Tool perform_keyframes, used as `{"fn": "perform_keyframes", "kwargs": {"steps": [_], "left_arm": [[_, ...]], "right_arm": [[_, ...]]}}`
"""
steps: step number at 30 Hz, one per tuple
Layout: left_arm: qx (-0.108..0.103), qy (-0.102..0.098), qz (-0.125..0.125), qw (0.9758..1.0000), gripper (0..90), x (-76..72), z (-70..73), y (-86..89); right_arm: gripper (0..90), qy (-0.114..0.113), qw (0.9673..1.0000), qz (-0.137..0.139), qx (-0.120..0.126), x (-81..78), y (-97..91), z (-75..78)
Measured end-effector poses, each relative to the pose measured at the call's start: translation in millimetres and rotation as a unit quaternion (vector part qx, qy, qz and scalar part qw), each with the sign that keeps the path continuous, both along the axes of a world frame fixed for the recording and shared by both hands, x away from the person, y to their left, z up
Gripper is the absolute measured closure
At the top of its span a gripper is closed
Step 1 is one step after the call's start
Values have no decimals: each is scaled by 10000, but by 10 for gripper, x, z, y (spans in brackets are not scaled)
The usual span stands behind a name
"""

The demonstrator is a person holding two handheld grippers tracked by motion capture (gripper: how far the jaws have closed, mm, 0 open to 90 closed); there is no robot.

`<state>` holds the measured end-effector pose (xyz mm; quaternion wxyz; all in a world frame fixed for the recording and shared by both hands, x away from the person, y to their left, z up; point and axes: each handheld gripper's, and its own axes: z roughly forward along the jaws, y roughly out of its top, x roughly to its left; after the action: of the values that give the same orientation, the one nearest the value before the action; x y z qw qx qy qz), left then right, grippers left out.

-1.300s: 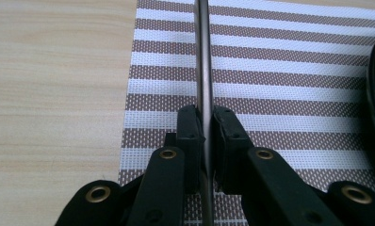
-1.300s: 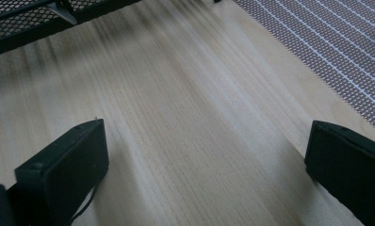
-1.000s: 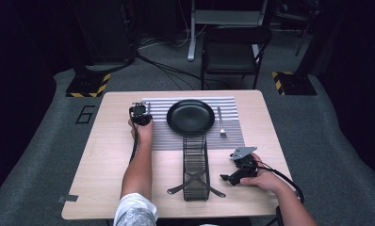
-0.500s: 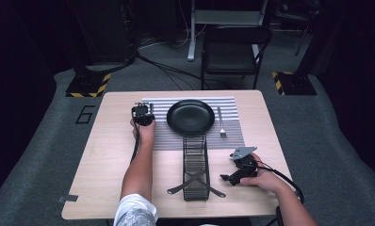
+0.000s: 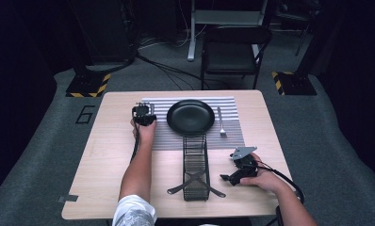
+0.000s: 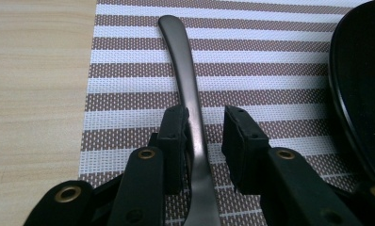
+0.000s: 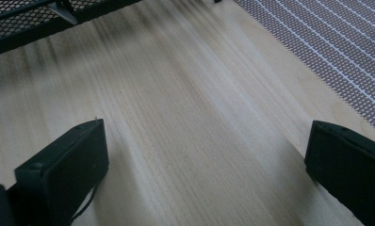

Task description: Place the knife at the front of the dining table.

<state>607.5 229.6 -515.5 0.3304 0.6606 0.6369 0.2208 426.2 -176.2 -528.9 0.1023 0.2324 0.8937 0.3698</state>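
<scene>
The left gripper (image 6: pixel 202 136) had just been opening, releasing the dark utensil (image 6: pixel 188 80) on the placemat (image 6: pixel 270 70) at the plate's (image 6: pixel 360 84) nine o'clock; placement looked finished

Left gripper (image 6: pixel 202 134) jaws: have just been opening; one pad now stands off the handle.
Dark utensil (image 6: pixel 188 84): lies between those jaws on the striped placemat (image 6: pixel 129 94), left of the black plate (image 6: pixel 364 84).
</scene>
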Motion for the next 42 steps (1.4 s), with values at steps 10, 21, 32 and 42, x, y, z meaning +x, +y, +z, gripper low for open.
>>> {"fn": "perform_keyframes", "kwargs": {"steps": [10, 21, 32, 42], "left_arm": [[-51, -49, -182, 9998, 641, -40, 97, 21], [-43, 73, -255, 9996, 607, -39, 34, 64], [-83, 41, -332, 9994, 611, -46, 21, 45], [-326, -233, -411, 9984, 540, -248, 344, 157]], "right_arm": [[0, 42, 10000, -21, -7, -6, 0, 2], [0, 44, 10000, -8, -8, -4, 1, 2], [0, 50, 10000, -9, -9, -4, 0, 3], [0, 43, 10000, -9, -7, -4, 1, 2]]}}
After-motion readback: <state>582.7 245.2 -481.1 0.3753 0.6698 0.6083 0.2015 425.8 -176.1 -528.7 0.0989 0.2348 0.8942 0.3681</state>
